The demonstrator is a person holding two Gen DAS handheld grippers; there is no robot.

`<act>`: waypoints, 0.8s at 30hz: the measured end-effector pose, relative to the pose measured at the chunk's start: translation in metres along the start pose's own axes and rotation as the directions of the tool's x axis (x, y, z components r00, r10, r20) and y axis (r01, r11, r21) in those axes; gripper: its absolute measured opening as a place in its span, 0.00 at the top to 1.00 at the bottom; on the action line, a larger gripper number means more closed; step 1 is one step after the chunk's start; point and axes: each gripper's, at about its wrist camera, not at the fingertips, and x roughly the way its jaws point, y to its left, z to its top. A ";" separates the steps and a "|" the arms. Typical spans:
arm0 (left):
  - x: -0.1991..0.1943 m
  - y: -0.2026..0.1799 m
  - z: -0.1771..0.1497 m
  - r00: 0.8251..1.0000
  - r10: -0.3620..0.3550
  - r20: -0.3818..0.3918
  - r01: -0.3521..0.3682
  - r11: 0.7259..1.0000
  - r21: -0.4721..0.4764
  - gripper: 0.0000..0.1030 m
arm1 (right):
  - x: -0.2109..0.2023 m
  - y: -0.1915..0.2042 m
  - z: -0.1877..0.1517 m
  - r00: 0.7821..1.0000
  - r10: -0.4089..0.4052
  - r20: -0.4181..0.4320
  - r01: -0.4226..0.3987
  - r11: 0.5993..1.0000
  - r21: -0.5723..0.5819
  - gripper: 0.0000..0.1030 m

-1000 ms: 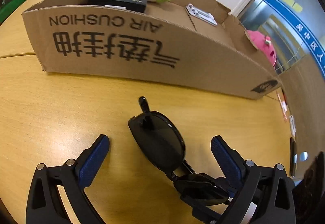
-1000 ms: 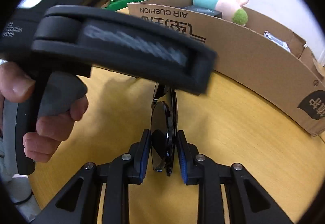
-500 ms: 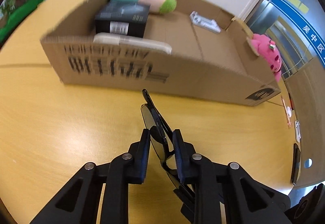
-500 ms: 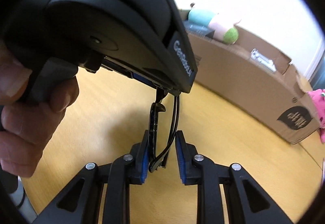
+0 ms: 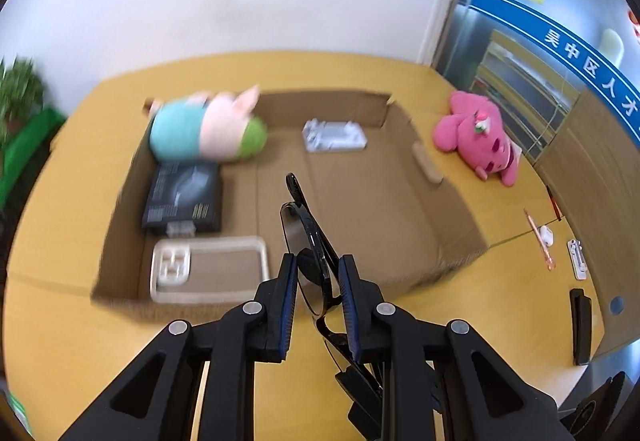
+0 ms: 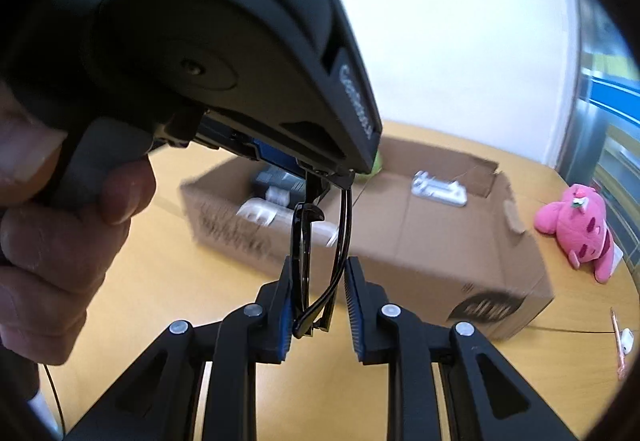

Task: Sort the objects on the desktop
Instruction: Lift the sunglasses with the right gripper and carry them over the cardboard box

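The left gripper (image 5: 318, 293) is clamped on the black sunglasses (image 5: 308, 241), its blue-padded fingers pressed on either side of the folded frame. A second ago these jaws stood wide apart with the sunglasses lying on the wooden table (image 5: 60, 341); half a second ago they had closed on the glasses low in front of the cardboard box (image 5: 448, 209). Now the sunglasses are lifted and held above the box's near wall, one temple tip pointing toward the box floor.

In the right wrist view the right gripper (image 6: 318, 301) has its jaws a little apart: the left pad touches the folded sunglasses (image 6: 306, 261), while a gap shows between the glasses and the right pad. A second ago and half a second ago both pads sat tight against the frame. The person's left hand (image 6: 52, 241) on the left gripper's handle fills the near left of this view.

Inside the box, at its near left corner, lies a beige tray (image 5: 208, 273); behind it a black carton (image 5: 182, 197); at the far left corner a plush pig (image 5: 208, 125) in teal, pink and green. A small clear packet (image 5: 334, 135) sits by the far wall. All four lie in the same places in the box as before.

Right of the box a pink plush toy (image 5: 480, 137) lies on the table. Farther right, a thin pen (image 5: 540, 239) and a few small items lie near the table's edge.
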 end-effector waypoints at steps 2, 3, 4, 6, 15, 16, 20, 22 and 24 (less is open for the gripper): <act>0.003 -0.015 0.024 1.000 0.004 0.008 -0.004 0.999 0.040 0.79 | 0.007 -0.016 0.015 1.000 -0.015 0.015 0.014 0.999 0.035 0.79; 0.005 -0.021 0.035 1.000 0.001 0.011 -0.002 0.998 0.058 0.79 | 0.011 -0.028 0.024 1.000 -0.020 0.023 0.019 0.998 0.061 0.79; 0.008 -0.027 0.046 1.000 -0.002 0.015 0.001 0.997 0.074 0.79 | 0.014 -0.035 0.031 0.999 -0.026 0.029 0.024 0.997 0.077 0.79; 0.016 -0.042 0.070 1.000 -0.009 0.018 0.007 0.994 0.109 0.79 | 0.020 -0.055 0.046 0.999 -0.032 0.037 0.027 0.993 0.118 0.79; 0.089 -0.080 0.144 0.998 -0.017 -0.063 0.030 0.979 0.200 0.79 | 0.065 -0.127 0.073 0.999 -0.039 -0.031 0.046 0.966 0.254 0.79; 0.097 -0.081 0.149 0.997 -0.014 -0.076 0.029 0.979 0.201 0.79 | 0.070 -0.127 0.071 0.998 -0.037 -0.046 0.048 0.965 0.258 0.79; 0.137 -0.083 0.164 0.992 -0.004 -0.128 0.030 0.979 0.201 0.79 | 0.102 -0.146 0.080 0.992 -0.013 -0.124 0.048 0.956 0.289 0.79; 0.160 -0.079 0.170 0.986 -0.006 -0.168 0.038 0.981 0.189 0.79 | 0.121 -0.155 0.081 0.984 0.010 -0.179 0.046 0.950 0.309 0.79; 0.187 -0.076 0.171 0.975 -0.005 -0.222 0.047 0.982 0.181 0.80 | 0.145 -0.163 0.079 0.965 0.036 -0.258 0.051 0.945 0.323 0.79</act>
